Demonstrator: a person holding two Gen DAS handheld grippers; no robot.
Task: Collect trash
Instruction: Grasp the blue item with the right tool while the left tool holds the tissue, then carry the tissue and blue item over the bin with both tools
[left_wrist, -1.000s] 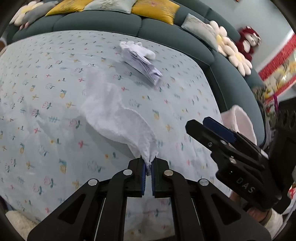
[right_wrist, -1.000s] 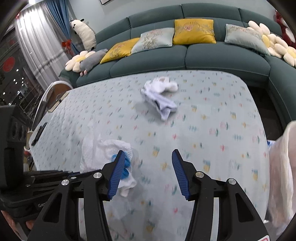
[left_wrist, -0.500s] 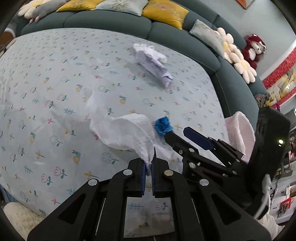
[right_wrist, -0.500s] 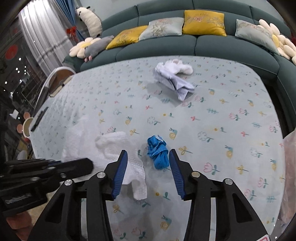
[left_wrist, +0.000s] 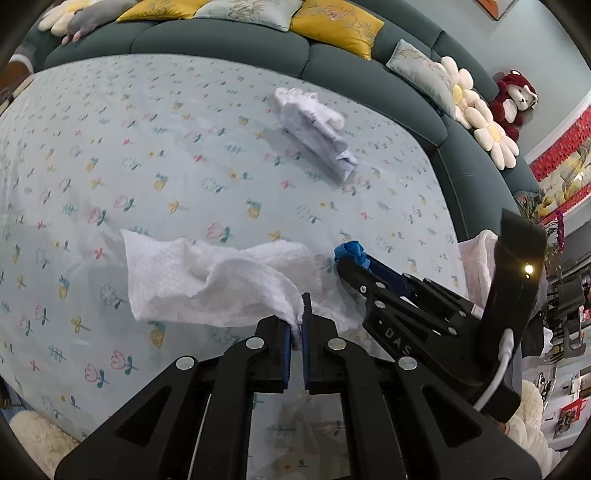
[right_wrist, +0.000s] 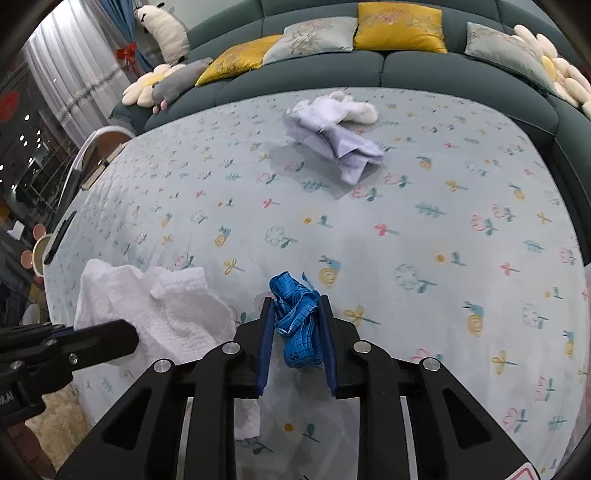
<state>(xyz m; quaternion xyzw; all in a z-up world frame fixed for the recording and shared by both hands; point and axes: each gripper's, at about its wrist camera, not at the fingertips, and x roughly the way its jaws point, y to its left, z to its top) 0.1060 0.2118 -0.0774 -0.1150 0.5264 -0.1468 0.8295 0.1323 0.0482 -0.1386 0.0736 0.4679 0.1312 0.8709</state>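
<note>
White paper towel (left_wrist: 207, 280) in clenched left tongs (left_wrist: 296, 325), blue wad (right_wrist: 297, 317) between right tongs (right_wrist: 297, 321), one crumpled paper (right_wrist: 332, 138) beyond.

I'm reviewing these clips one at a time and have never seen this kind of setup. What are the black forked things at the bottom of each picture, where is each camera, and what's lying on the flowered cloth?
There is no robot here. A person holds a two-finger gripper in each hand, and each one carries a wide-angle camera looking forward along its fingers. That is why black fingers fill the bottom of both pictures.

In the left wrist view, the left gripper is shut on a corner of a white paper towel, which drapes over the flowered tablecloth. The right gripper reaches in from the right side.

In the right wrist view, the right gripper has its blue-padded fingers on either side of a crumpled blue wrapper; they look closed against it.

Farther back lies a wad of crumpled white paper. A dark green sofa with cushions curves behind the table.
</note>
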